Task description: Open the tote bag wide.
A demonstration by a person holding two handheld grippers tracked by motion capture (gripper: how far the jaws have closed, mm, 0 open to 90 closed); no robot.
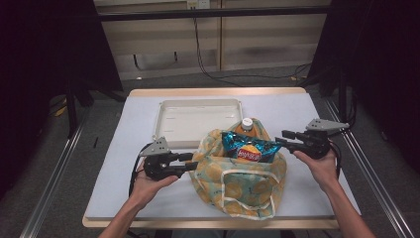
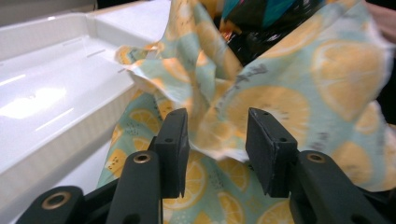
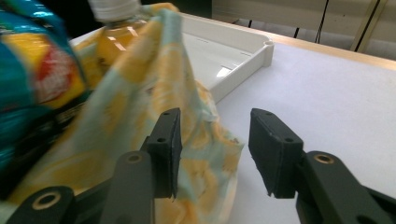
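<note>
1. Two claws in my hands, one at each side of the bag on the worktop.
2. Left claw: jaws apart, pads off the cloth. In the left gripper view a fold of the bag hangs in the gap between the pads; no pad presses on it.
3. Right claw: jaws apart, nothing held. In the right gripper view the bag's edge lies just beside the left-hand pad; the other pad stands over bare worktop.
4. Bag: pale green cloth with lemon-slice print, lying at the front middle of the worktop, mouth slack and turned toward the far side, a white-edged handle loop on its near face.
5. Contents: a blue crisp packet juts from the mouth, tilted; behind it a bottle of orange drink with a white cap stands upright, its lower part hidden by the cloth.
6. Tray: white, shallow, on the far side of the bag; the bag's far left edge touches or overlaps its near rim.
7. Contact between either claw and the bag in the high view: cannot tell for the left; the right sits just beside the packet's corner.
</note>
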